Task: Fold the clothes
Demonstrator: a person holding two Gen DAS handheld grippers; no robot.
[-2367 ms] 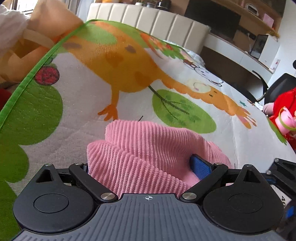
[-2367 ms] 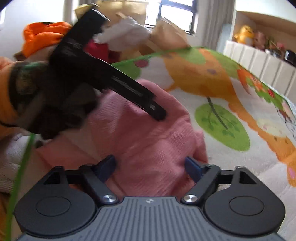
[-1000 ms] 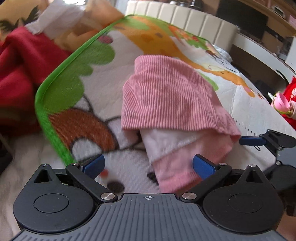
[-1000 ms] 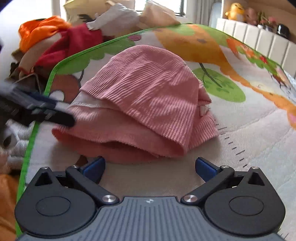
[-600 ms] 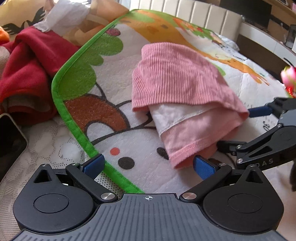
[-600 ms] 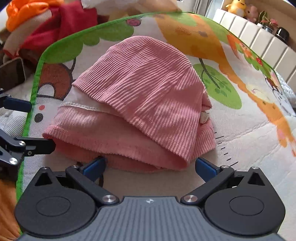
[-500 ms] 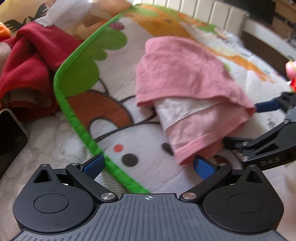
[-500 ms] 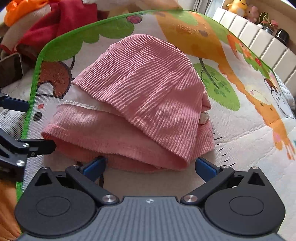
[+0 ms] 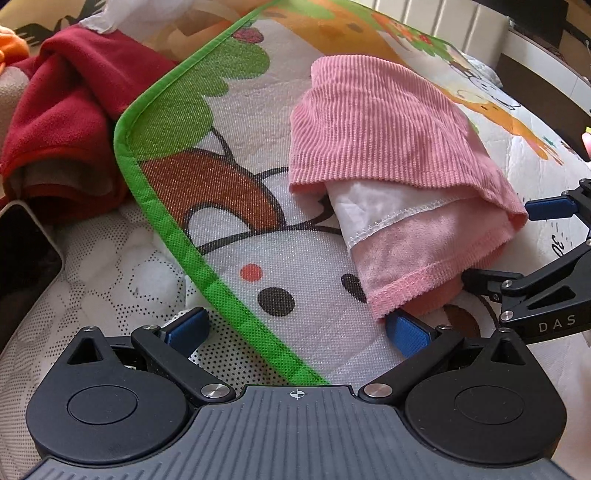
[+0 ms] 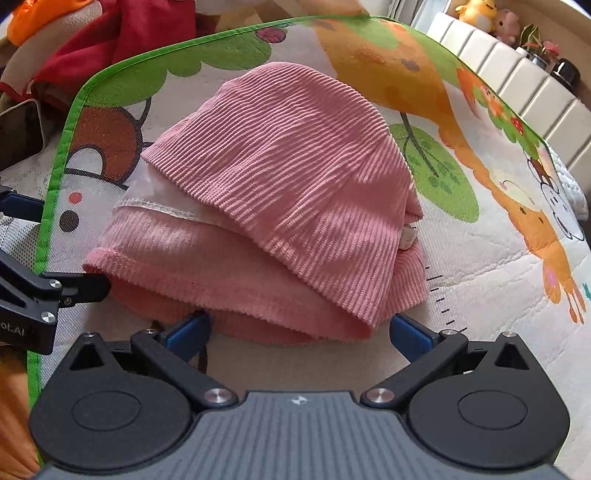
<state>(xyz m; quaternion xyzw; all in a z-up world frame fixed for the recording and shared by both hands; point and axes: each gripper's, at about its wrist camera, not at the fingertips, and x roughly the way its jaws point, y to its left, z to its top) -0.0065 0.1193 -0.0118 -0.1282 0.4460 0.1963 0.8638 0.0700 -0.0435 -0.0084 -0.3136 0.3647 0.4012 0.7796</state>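
Note:
A pink ribbed garment point(image 9: 391, 147) lies folded in a bundle on the cartoon play mat point(image 9: 236, 229), its white lining showing at the open edge; it fills the middle of the right wrist view point(image 10: 288, 206). My left gripper point(image 9: 295, 328) is open and empty at the mat's green border, its right finger just short of the garment's hem. My right gripper point(image 10: 299, 332) is open and empty, its fingers at the near fold. The right gripper's fingers point(image 9: 546, 208) show beside the garment in the left wrist view.
A red fleece garment point(image 9: 62, 110) lies in a heap left of the mat, with orange cloth point(image 10: 40, 18) behind it. A dark phone point(image 9: 22, 258) lies on the dotted mattress cover. A white padded headboard point(image 10: 517, 74) runs along the far side.
Both grippers let go of the pink garment and drew back from it; the folded bundle now rests on the mat. The left gripper has shifted slightly nearer the hem.

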